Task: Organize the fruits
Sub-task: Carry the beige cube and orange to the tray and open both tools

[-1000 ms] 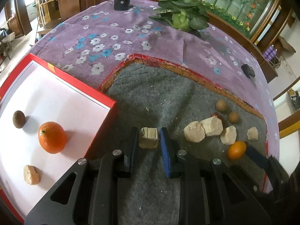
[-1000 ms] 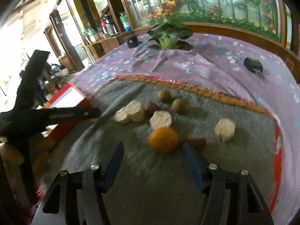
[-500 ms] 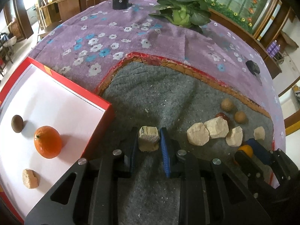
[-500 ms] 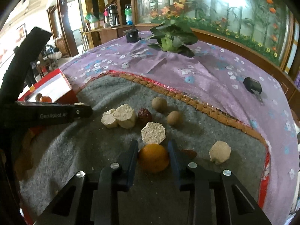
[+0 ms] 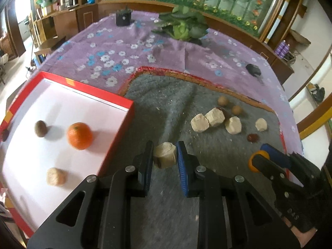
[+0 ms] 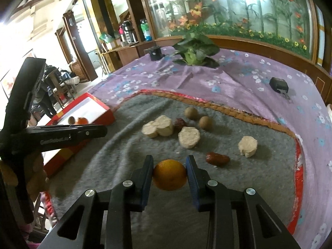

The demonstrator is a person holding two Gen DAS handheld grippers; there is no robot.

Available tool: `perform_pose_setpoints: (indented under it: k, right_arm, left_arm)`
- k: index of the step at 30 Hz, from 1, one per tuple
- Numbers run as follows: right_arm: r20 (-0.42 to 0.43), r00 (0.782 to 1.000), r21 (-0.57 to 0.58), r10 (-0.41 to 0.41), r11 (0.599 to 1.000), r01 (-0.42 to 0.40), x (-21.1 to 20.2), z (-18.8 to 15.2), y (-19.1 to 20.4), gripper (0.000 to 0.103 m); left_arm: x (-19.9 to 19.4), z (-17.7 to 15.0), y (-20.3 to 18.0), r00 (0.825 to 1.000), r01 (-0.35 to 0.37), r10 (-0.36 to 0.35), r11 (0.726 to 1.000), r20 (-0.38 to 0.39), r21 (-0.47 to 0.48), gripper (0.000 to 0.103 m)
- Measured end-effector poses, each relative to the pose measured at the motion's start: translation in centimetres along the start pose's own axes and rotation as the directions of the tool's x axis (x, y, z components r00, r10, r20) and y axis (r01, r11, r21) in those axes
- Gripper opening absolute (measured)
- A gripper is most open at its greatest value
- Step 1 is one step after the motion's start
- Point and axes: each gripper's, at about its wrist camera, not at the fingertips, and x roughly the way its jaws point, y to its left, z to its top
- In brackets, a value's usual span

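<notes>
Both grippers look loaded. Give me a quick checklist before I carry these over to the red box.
1. Left gripper shut on the beige chunk: ok, pads press both sides.
2. Right gripper shut on the small orange: ok. Its jaws have just closed on it.
3. Both loads off the grey mat: cannot tell from these views.
4. Free floor in the red box: ok, white space around the big orange, brown fruit and beige piece.
5. Grippers apart from each other: ok, the right one sits well off to the side in the left wrist view.
</notes>
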Motion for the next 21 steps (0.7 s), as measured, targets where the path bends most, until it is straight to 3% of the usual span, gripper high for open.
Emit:
perform_pose_setpoints:
  k: [9, 15, 21]
  right_arm:
    - [0.009, 1.000, -0.040, -0.005, 0.999, 0.005, -0.8, 0.2, 3.1, 0.031]
    - [-0.002, 1.000, -0.036, 0.003, 0.999, -0.003, -1.1, -0.4, 3.2, 0.031]
    - [-0.002, 0.999, -0.051, 0.033, 0.998, -0.033, -1.0, 0.1, 4.1, 0.031]
  left_arm:
    - [-2.7, -1.8, 1.8, 0.999, 0.043, -0.043, 0.999, 0.016, 0.023, 0.022]
    - [-2.2, -1.8, 1.4, 0.994, 0.109, -0.109, 0.994, -0.015, 0.026, 0.022]
    - [-2.8, -1.3, 3.1, 0.986, 0.162, -0.163, 0.986, -0.031, -0.026, 0.022]
